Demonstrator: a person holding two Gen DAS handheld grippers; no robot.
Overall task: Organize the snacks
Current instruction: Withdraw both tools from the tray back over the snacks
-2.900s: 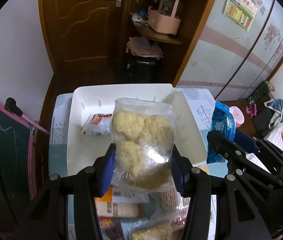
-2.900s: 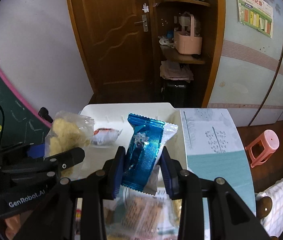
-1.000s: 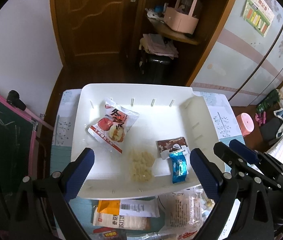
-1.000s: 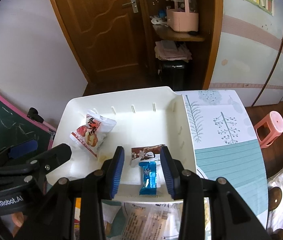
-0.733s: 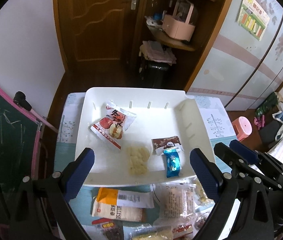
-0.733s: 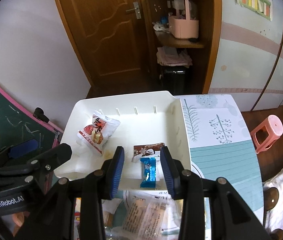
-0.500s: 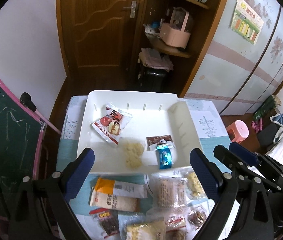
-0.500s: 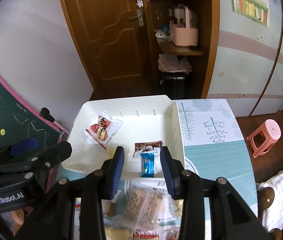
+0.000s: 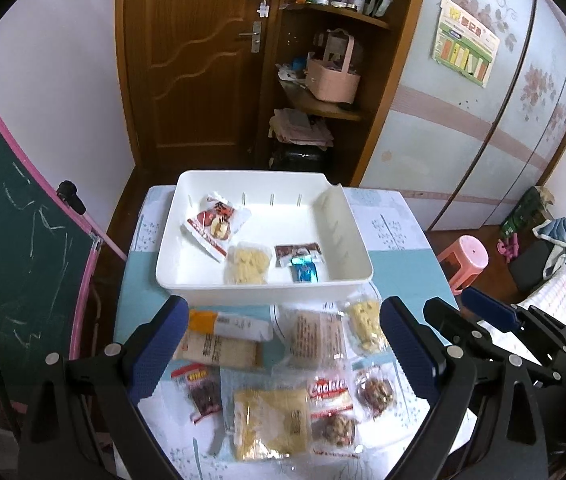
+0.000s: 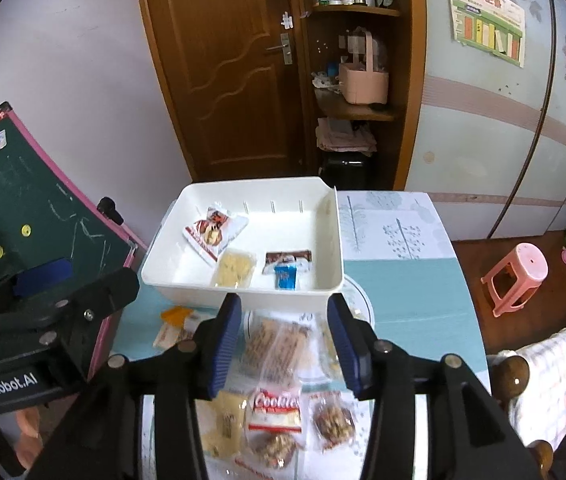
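We've pulled back from the white bin (image 9: 187, 276); the puffed-snack bag (image 9: 247, 267) and blue packet (image 9: 304, 271) now lie inside; left gripper (image 9: 283, 344) and right gripper (image 10: 288, 340) both gape empty over the loose snacks (image 9: 283, 368); next pick awaits.
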